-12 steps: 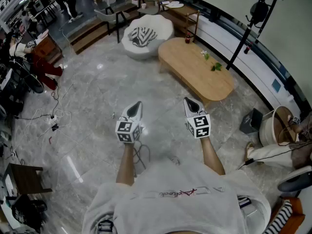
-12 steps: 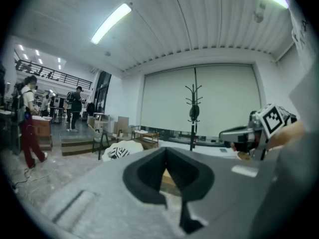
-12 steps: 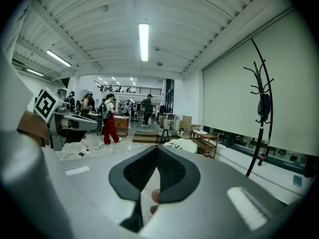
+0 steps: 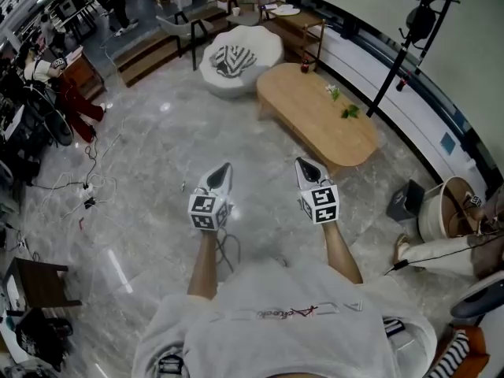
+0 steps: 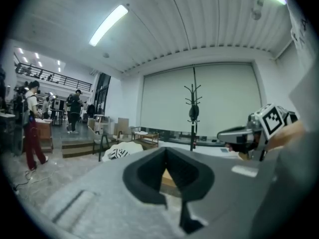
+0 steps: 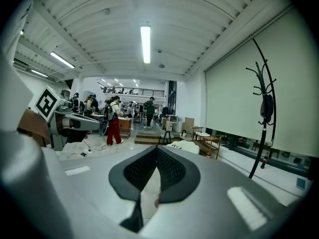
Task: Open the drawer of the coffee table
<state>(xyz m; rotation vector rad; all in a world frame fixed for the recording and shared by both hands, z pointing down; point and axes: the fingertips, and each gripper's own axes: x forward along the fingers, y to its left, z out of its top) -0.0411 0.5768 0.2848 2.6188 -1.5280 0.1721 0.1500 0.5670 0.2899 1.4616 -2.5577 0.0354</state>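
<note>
Both left gripper and right gripper have fingers clenched, empty — coffee table well ahead.

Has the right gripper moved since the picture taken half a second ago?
No. In the head view the right gripper keeps the same gap from the oval light wooden coffee table, with its jaws shut and empty.

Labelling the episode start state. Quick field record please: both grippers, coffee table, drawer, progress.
left gripper: jaws shut, nothing between them
right gripper: jaws shut, nothing between them
coffee table: oval, wooden, ahead and to the right, neither gripper touching it
on table: green sprigs
drawer: no drawer front can be made out in any view
progress: approach not finished, drawer not yet touched
</note>
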